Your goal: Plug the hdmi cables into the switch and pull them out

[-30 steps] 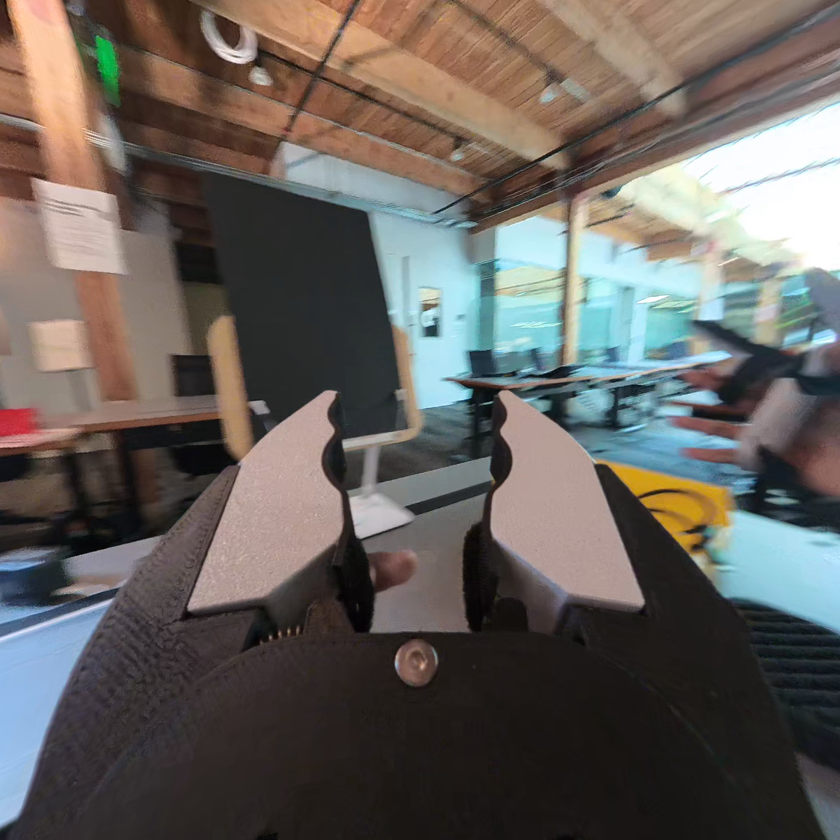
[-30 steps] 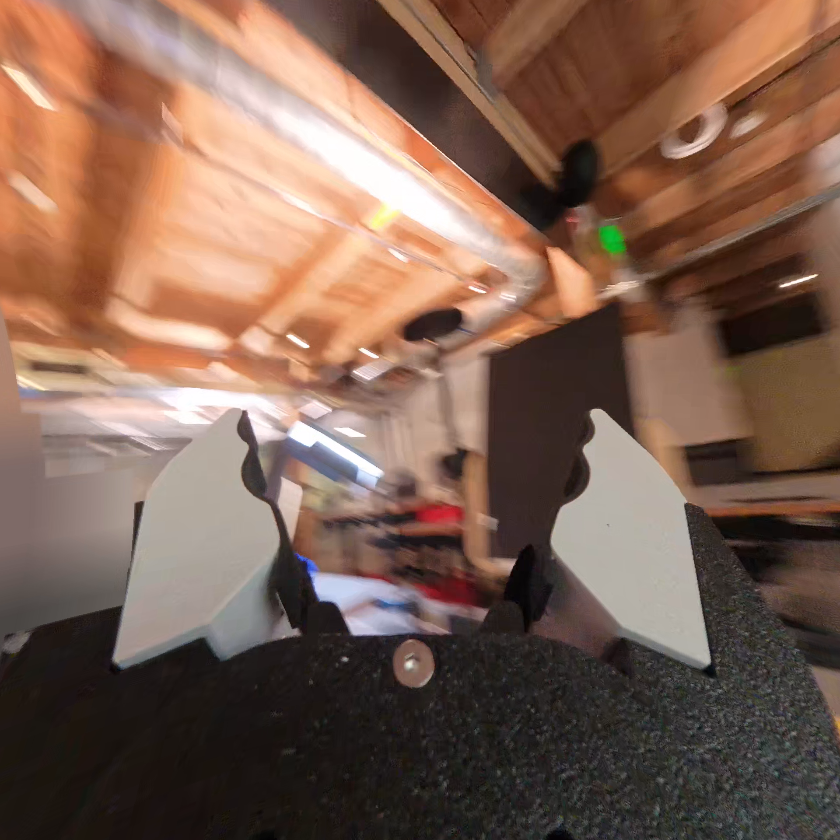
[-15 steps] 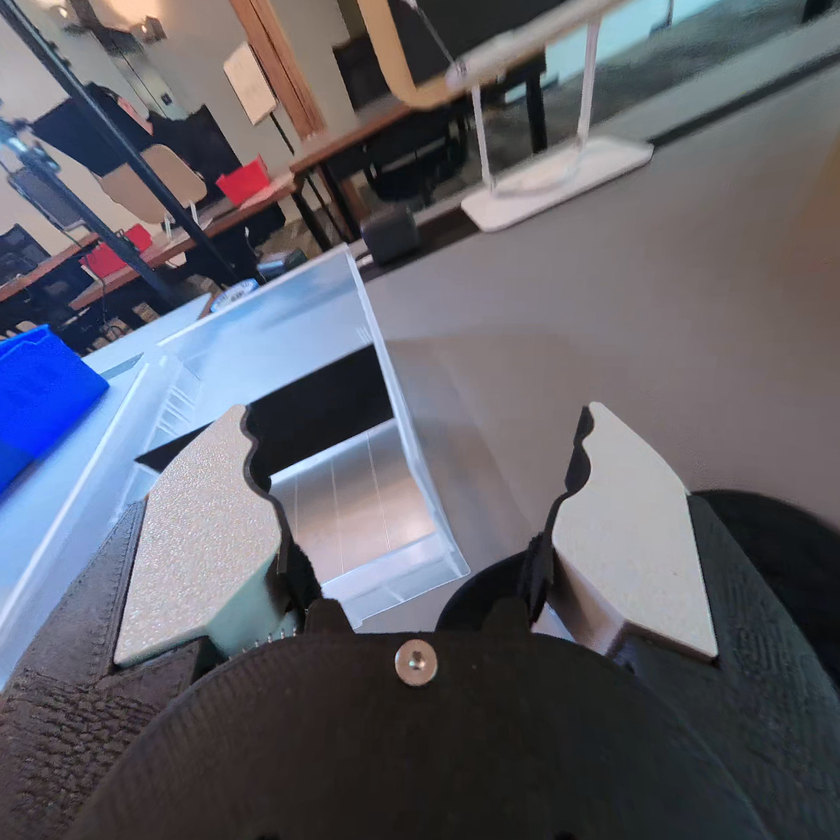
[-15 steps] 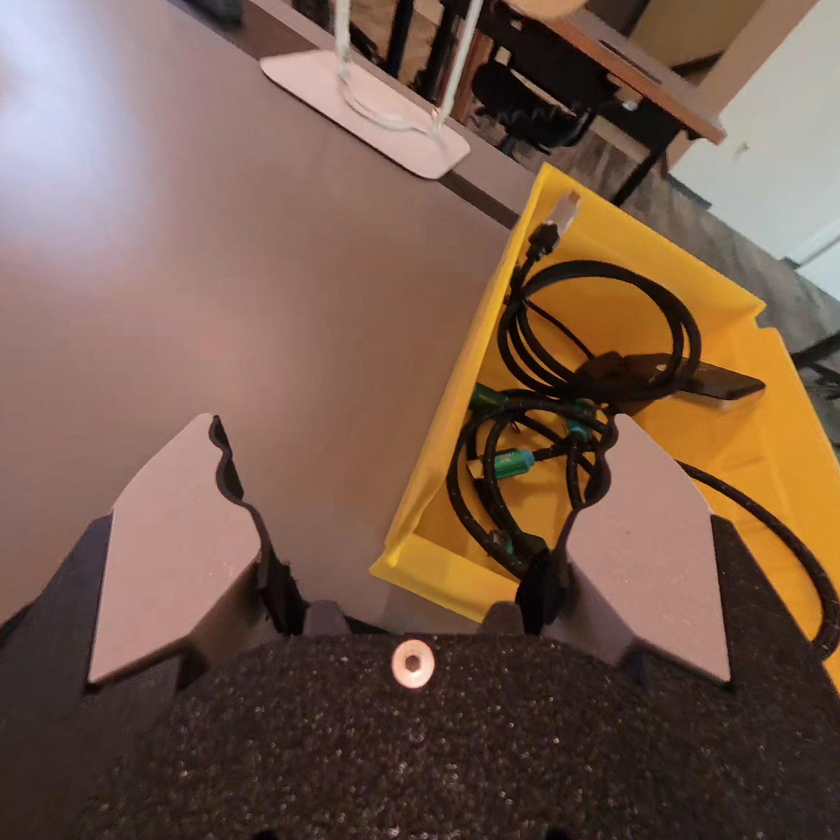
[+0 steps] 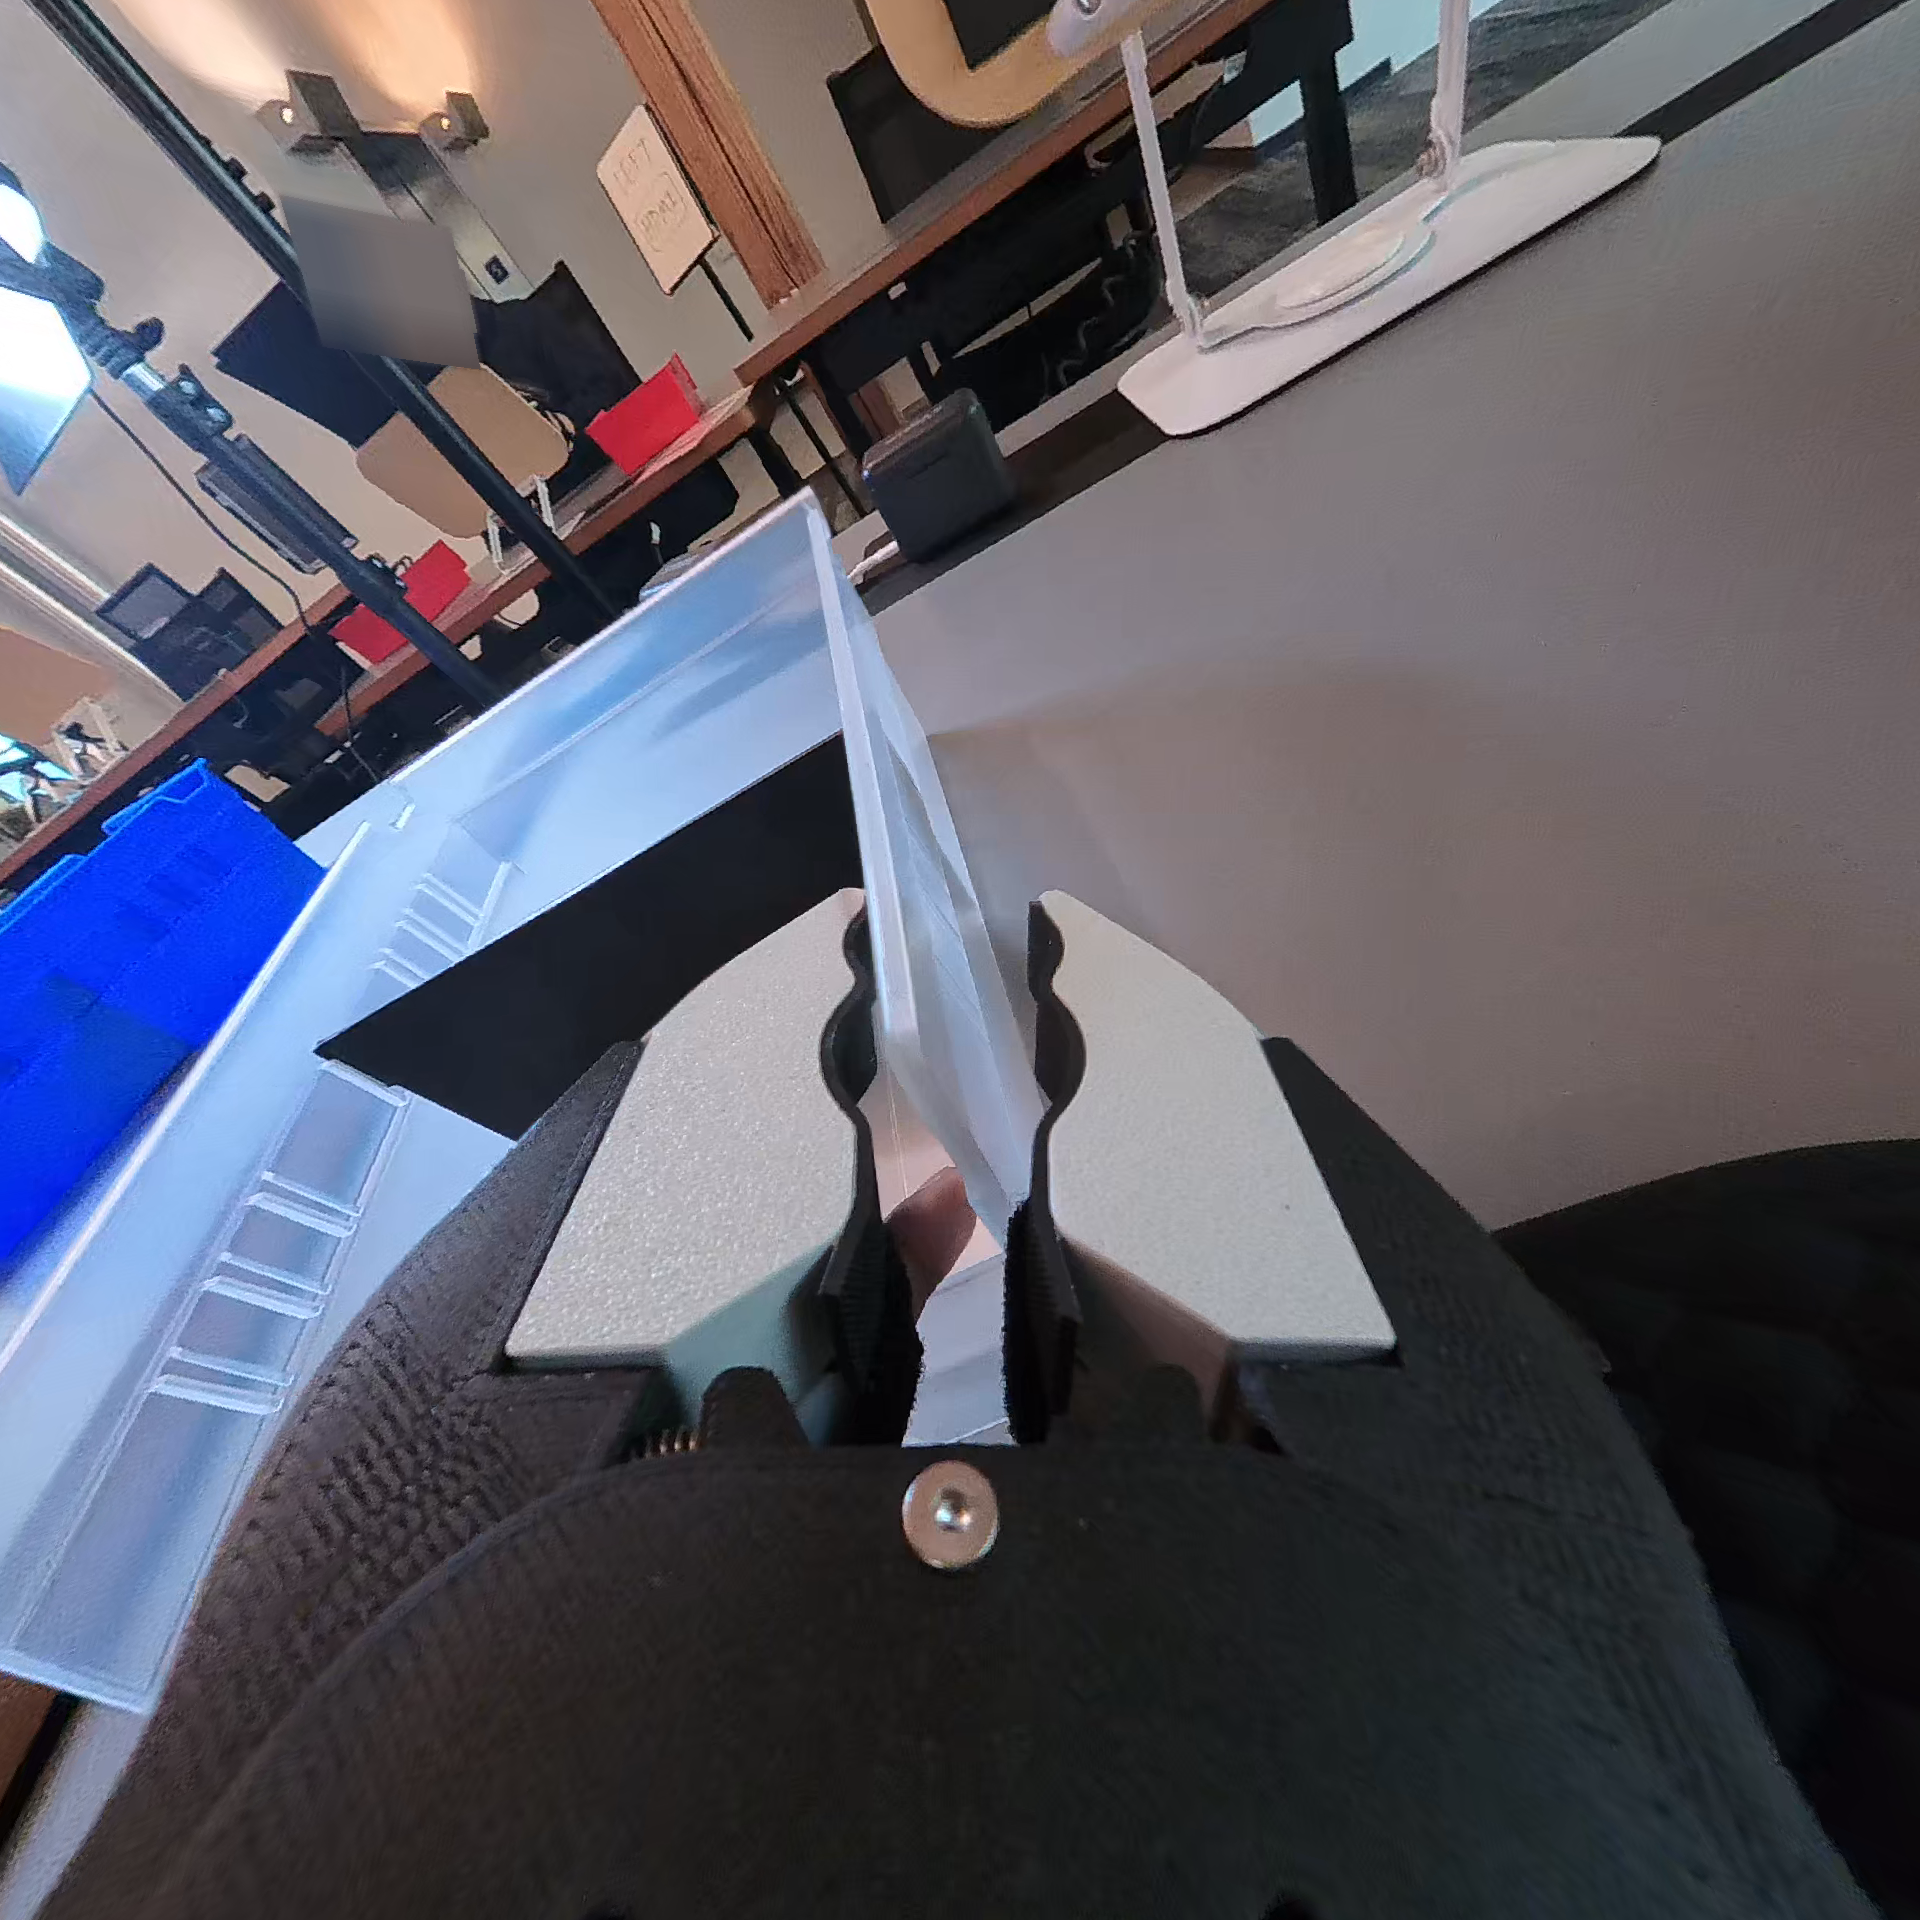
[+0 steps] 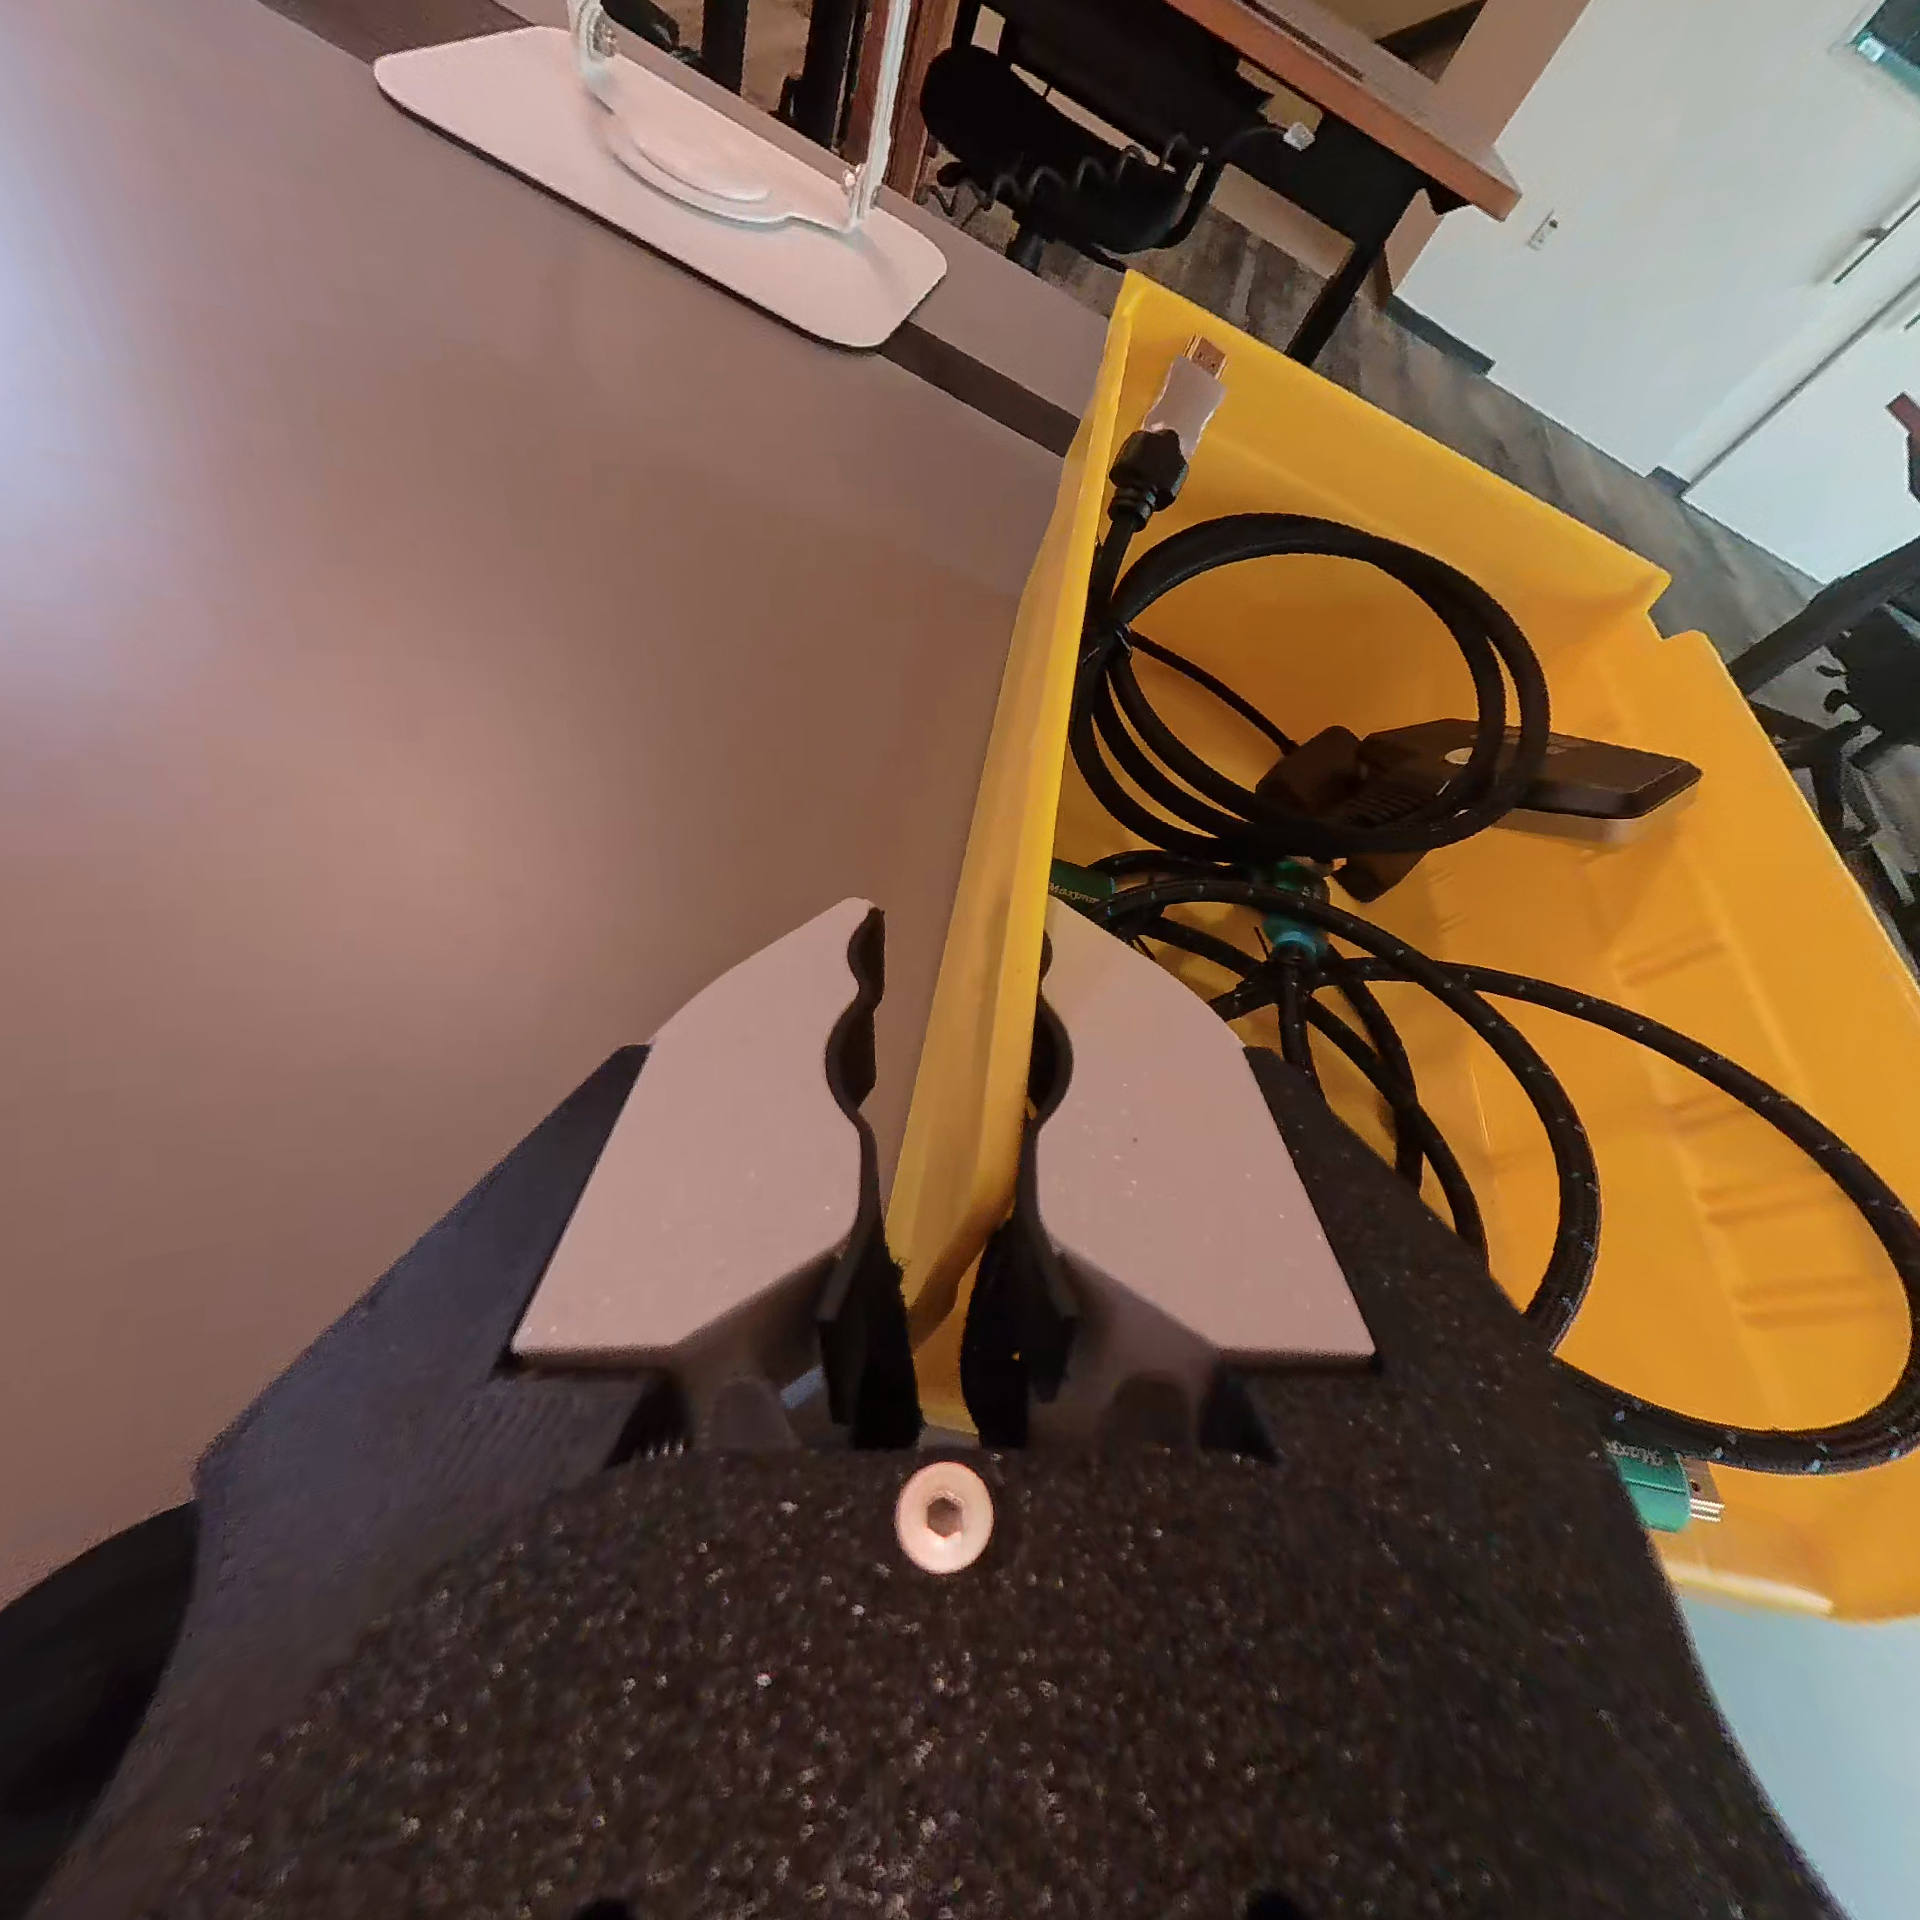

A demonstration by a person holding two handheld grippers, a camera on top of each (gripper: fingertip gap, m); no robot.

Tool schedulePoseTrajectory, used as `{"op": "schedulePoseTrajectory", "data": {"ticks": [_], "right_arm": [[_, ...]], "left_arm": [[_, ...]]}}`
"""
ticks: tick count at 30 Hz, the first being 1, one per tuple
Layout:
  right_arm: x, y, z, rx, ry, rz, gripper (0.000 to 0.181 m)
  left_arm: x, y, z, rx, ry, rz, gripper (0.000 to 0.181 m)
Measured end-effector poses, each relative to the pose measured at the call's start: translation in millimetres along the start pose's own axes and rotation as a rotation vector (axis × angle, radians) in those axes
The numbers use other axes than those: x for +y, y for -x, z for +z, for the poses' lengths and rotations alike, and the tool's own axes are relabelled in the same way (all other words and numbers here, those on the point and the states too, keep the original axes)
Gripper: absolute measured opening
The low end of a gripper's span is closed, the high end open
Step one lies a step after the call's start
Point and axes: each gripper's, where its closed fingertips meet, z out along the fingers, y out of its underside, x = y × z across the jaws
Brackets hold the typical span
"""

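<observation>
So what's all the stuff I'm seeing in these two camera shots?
clear plastic bin: one, see-through, table's left side, its side wall between the left gripper's fingers
blue plastic bin: one, beyond the clear bin
yellow plastic bin: one, table's right side, its wall between the right gripper's fingers
black braided HDMI cables: several coils, some with green plugs, inside the yellow bin
black switch box: one, in the yellow bin
white stand base: one, far table edge
grey table: one
left gripper: closed on the clear bin's wall
right gripper: closed on the yellow bin's wall
</observation>
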Motion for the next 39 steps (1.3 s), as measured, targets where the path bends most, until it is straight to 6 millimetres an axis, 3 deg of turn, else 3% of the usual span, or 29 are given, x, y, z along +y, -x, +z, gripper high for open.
{"op": "schedulePoseTrajectory", "data": {"ticks": [9, 17, 23, 28, 32, 34, 37, 39], "right_arm": [[-21, 46, 6, -0.058, -0.009, -0.034, 0.028], [-48, 110, 8, -0.254, -0.12, -0.065, 0.035], [-62, 160, -1, -0.417, -0.232, -0.212, 0.042], [-66, 195, -16, -0.584, -0.327, -0.345, 0.053], [-65, 210, -29, -0.702, -0.366, -0.384, 0.063], [-66, 216, -35, -0.742, -0.397, -0.405, 0.078], [-100, 211, -64, -0.762, -0.646, -0.3, 0.092], [-129, 185, -87, -0.709, -0.876, -0.139, 0.095]], "left_arm": [[-17, -35, 1, 0.1, -0.014, 0.026, 0.032], [-41, -80, 7, 0.23, -0.088, 0.09, 0.042], [-51, -100, 3, 0.366, -0.191, 0.147, 0.043], [-53, -101, 1, 0.362, -0.248, 0.188, 0.043], [-52, -94, 5, 0.289, -0.25, 0.208, 0.044], [-59, -90, 2, 0.245, -0.308, 0.229, 0.044], [-84, -78, -18, 0.209, -0.494, 0.115, 0.051], [-100, -59, -31, 0.194, -0.571, -0.106, 0.052]]}}
